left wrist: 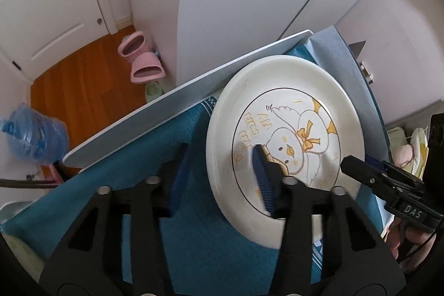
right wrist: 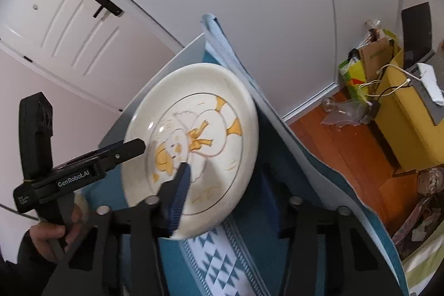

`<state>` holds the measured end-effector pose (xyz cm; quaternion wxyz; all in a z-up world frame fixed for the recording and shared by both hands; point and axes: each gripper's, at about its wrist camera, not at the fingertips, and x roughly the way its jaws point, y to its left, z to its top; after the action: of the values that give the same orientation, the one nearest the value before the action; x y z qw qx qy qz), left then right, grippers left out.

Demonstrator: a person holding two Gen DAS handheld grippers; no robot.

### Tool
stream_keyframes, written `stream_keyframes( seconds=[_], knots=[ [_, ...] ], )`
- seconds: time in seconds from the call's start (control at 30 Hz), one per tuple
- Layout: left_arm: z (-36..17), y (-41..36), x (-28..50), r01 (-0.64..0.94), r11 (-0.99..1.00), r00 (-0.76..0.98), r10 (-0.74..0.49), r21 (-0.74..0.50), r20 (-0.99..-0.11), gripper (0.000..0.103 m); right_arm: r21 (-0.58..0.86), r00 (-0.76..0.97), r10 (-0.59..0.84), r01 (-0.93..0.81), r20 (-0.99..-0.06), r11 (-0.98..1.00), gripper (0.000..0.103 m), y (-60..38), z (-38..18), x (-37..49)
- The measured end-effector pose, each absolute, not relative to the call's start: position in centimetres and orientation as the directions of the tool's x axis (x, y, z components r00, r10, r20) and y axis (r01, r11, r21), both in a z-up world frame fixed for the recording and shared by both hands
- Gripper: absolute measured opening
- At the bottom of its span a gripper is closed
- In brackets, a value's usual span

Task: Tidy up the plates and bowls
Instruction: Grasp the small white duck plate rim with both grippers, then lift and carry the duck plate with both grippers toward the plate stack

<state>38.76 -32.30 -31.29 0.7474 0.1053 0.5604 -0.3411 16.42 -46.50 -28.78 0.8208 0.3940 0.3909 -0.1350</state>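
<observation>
A white plate with a yellow duck drawing (left wrist: 288, 129) is held up, tilted, above the teal cloth; it also shows in the right wrist view (right wrist: 199, 129). My left gripper (left wrist: 222, 174) is spread wide, one blue-padded finger lying over the plate's face and the other far off to the left. My right gripper (right wrist: 224, 190) is likewise wide, one padded finger over the plate face, the other finger beyond the plate's right edge. Each gripper's fingers reach the plate's rim from opposite sides. What is under the plate is hidden.
A table with a teal patterned cloth (right wrist: 222, 268) lies below. A white board edge (left wrist: 166, 107) runs along the table. Pink slippers (left wrist: 141, 60) and a blue water jug (left wrist: 33, 135) are on the wooden floor. Yellow boxes and bags (right wrist: 394, 107) stand right.
</observation>
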Motion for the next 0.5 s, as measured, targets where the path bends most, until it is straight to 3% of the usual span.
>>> stream_keyframes(
  seconds=[0.1, 0.23, 0.5],
  knots=[
    [-31.92, -32.64, 38.83, 0.628, 0.743, 0.129, -0.394, -0.232, -0.91, 0.019, 0.512, 0.644, 0.055, 0.55, -0.763, 0.659, 0.025, -46.5, -29.11, 16.64],
    [-32.06, -32.81, 38.84, 0.622, 0.75, 0.139, -0.388, -0.225, -0.911, 0.018, 0.485, 0.631, 0.027, 0.569, -0.776, 0.664, 0.014, -46.72, -29.42, 16.66],
    [-31.33, -32.7, 38.54, 0.605, 0.768, 0.17, -0.383, -0.211, -0.908, 0.018, 0.466, 0.632, 0.03, 0.538, -0.774, 0.702, 0.014, -46.62, -29.41, 16.81]
  ],
)
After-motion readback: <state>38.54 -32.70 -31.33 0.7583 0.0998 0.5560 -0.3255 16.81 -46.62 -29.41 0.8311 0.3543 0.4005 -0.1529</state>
